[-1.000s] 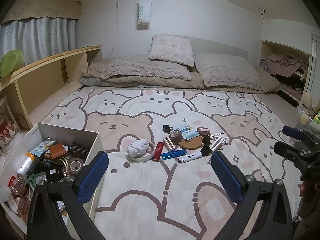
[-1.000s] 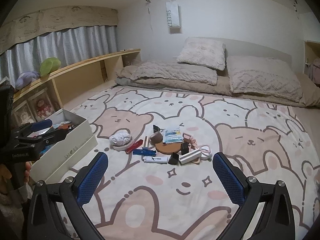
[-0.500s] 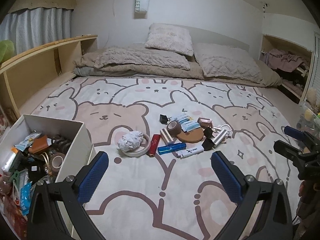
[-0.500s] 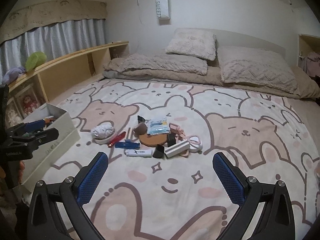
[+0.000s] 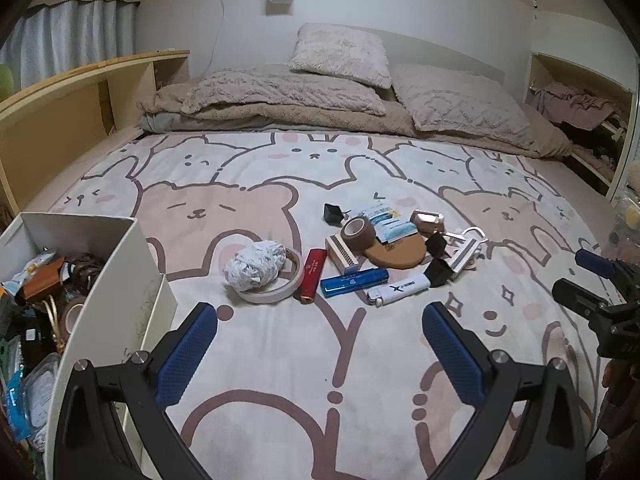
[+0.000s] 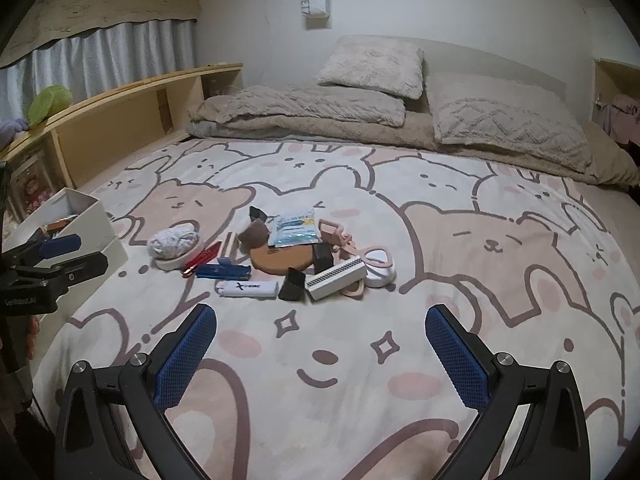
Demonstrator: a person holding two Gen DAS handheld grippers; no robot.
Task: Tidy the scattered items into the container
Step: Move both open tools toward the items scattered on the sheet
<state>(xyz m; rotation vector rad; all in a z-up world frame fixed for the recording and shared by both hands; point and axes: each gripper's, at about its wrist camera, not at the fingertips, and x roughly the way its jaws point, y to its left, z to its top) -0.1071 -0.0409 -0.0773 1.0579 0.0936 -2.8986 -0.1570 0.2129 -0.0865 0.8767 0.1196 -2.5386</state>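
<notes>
Container (image 5: 120, 276) left; crumpled paper (image 5: 256, 266) (on tape ring (image 5: 294, 276)) nearest.

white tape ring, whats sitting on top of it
A crumpled white paper ball rests on the white tape ring, covering its hole and far rim; anything beneath is hidden.

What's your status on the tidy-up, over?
Left gripper and right gripper open, empty, short of the pile. Lighter, blue stick, tape ring on the blanket; box part-filled at left. Nothing in the way.
</notes>
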